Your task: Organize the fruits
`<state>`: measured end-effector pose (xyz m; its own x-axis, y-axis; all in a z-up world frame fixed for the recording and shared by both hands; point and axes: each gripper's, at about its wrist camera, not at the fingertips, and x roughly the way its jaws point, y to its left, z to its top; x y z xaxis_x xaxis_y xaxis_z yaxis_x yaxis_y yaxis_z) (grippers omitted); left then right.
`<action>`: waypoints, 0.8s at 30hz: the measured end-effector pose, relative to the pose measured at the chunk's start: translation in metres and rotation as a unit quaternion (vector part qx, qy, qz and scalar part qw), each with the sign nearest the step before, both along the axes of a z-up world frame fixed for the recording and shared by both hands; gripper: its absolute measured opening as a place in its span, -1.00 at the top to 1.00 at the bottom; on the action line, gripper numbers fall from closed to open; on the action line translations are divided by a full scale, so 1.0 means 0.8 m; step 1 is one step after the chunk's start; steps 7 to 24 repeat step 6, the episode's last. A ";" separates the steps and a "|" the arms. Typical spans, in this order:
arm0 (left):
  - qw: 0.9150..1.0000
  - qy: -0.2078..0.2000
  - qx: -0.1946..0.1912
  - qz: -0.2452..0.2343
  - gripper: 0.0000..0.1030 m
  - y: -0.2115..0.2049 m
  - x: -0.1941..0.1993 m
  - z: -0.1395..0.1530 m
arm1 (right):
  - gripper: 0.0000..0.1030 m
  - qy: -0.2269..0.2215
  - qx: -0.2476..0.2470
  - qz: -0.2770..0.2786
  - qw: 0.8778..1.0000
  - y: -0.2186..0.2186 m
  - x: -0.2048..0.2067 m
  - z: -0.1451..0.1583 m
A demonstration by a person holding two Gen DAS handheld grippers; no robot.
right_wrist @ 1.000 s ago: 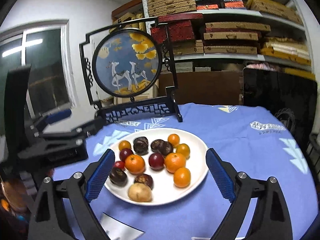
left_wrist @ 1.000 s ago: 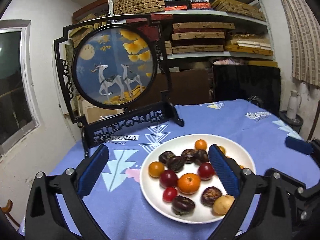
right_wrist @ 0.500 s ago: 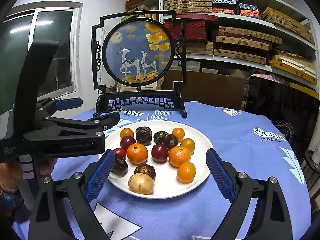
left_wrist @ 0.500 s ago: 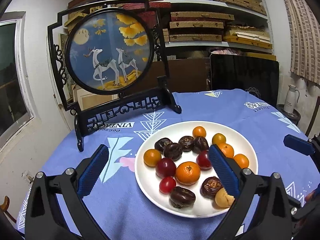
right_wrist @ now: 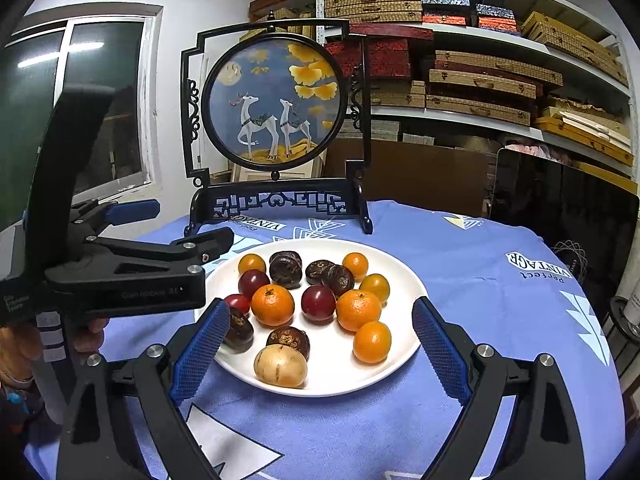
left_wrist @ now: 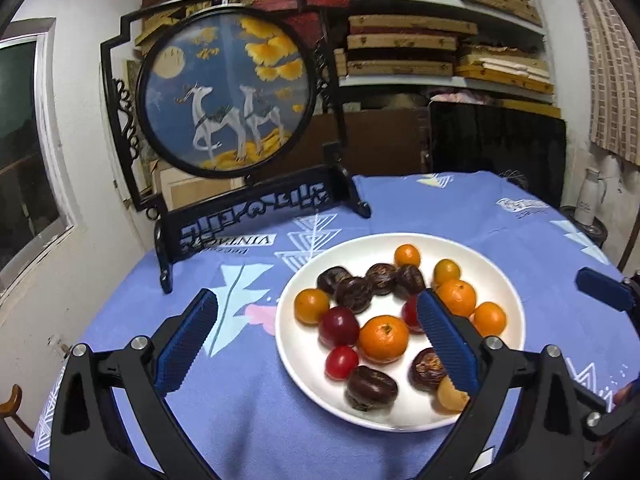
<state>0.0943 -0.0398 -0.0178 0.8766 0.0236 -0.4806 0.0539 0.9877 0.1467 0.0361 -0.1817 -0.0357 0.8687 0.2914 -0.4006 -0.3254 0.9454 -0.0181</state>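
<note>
Both the left gripper (left_wrist: pixel 316 344) and right gripper (right_wrist: pixel 316 350) are hovering with fingers spread wide, gripping nothing, over the white plate (right_wrist: pixel 404 280) of mixed fruits (right_wrist: pixel 318 302).

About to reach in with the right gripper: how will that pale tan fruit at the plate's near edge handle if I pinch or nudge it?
The pale tan fruit looks rounded and smooth, so it probably rolls if nudged. It sits near the white plate rim, so it might roll off.
</note>
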 end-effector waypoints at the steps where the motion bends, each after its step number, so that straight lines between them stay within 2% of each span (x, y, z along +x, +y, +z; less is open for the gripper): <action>1: 1.000 0.004 0.002 0.005 -0.89 0.001 0.002 -0.002 | -0.81 0.001 0.000 0.000 1.000 0.000 0.001 -0.001; 5: 1.000 0.014 -0.005 0.011 -0.89 0.006 0.006 -0.004 | -0.81 0.004 -0.001 0.000 1.000 0.000 0.001 -0.002; 24: 1.000 0.013 -0.004 0.011 -0.89 0.006 0.005 -0.005 | -0.81 0.006 -0.001 0.000 1.000 0.001 0.001 -0.003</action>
